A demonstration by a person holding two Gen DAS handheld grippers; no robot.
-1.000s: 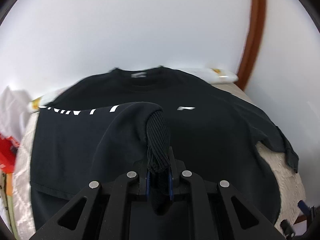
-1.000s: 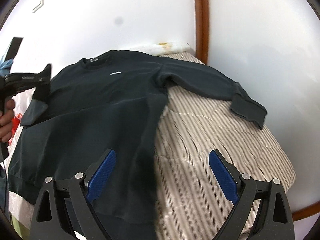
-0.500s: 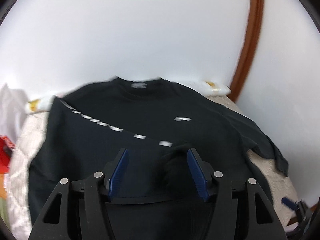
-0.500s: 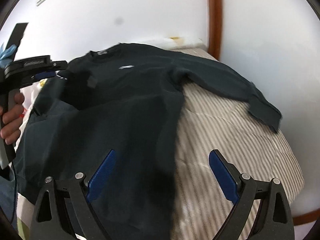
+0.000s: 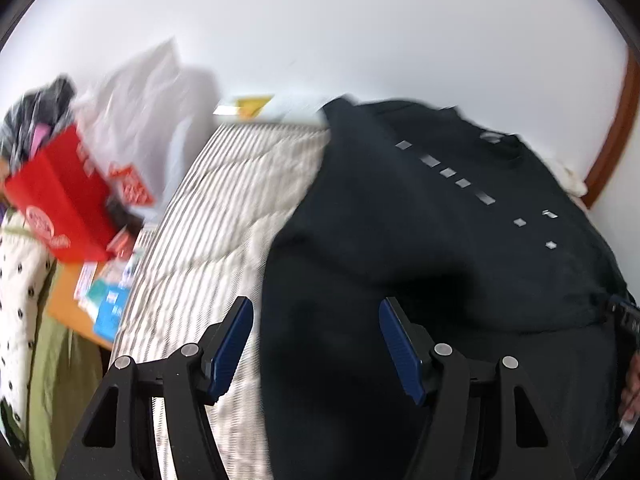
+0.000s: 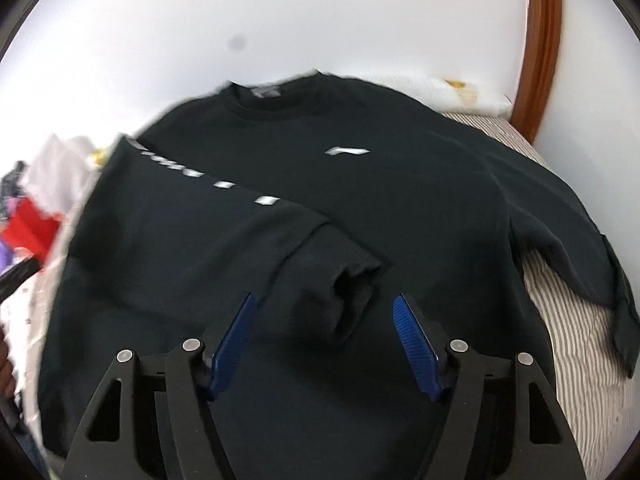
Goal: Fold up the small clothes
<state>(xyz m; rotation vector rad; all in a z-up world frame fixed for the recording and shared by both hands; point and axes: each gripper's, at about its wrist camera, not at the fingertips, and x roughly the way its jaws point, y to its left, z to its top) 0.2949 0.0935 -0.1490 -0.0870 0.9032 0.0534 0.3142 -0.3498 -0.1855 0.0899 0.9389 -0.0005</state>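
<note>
A black long-sleeved sweatshirt (image 6: 400, 208) lies front up on a striped quilt (image 6: 576, 344). One sleeve (image 6: 224, 216), with white lettering, is folded across the chest, and its cuff (image 6: 352, 292) lies just ahead of my right gripper (image 6: 324, 336), which is open and empty above it. The other sleeve (image 6: 580, 256) stretches out to the right on the quilt. My left gripper (image 5: 316, 340) is open and empty over the sweatshirt's left edge (image 5: 280, 300). The left wrist view is blurred.
A red box (image 5: 60, 200), a white plastic bag (image 5: 148, 100) and loose papers (image 5: 108, 296) sit left of the quilt (image 5: 224, 216). A white wall lies behind, and a brown wooden frame (image 6: 540, 40) stands at the right. Part of the right gripper (image 5: 624, 320) shows at the left wrist view's right edge.
My left gripper let go of the sleeve cuff, opened and swung left toward the sweatshirt's edge. My right gripper moved left over the folded sleeve's cuff.
</note>
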